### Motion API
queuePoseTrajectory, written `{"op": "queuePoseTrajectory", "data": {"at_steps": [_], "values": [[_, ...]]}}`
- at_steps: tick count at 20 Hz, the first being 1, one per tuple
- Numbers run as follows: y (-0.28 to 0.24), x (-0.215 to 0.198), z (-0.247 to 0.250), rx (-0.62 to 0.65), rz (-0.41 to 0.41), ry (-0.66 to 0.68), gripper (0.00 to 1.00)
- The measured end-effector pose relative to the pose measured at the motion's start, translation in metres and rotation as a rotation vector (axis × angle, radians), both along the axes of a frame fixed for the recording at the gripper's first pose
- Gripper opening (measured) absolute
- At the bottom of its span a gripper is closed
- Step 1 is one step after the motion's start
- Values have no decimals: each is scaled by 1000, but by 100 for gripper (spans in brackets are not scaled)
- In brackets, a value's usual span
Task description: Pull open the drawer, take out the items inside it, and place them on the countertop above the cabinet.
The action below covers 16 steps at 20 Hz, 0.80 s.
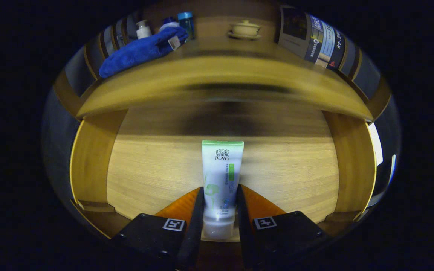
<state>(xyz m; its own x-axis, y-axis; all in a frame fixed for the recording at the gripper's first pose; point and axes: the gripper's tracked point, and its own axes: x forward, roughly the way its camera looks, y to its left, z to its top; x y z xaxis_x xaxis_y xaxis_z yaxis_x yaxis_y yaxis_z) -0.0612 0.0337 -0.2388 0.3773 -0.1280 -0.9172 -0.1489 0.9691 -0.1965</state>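
Observation:
A white tube [222, 162] with a green crimped end lies lengthwise between my fingers, its cap end pointing back toward me. My gripper [219, 187] is shut on the tube, both fingers [196, 210] pressing its lower sides. Under it is the open wooden drawer [153, 169], whose light floor shows on both sides of the tube. I cannot tell whether the tube rests on the floor or hangs just above it. Beyond the drawer runs the front edge of the countertop [217, 75].
The drawer's side walls [90, 158] rise left and right of the fingers. On the countertop lie a blue towel [141, 51], a white pump bottle [142, 29], a blue-capped bottle [185, 22], a lidded cup on a saucer [245, 29] and a printed box [311, 35].

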Motion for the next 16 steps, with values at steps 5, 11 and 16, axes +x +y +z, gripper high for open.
{"op": "queuePoseTrajectory", "data": {"at_steps": [5, 11, 16], "values": [[16, 7, 51, 60, 30, -69, 53], [29, 14, 89, 37, 78, -95, 53], [50, 50, 117, 36, 93, -153, 53]]}}
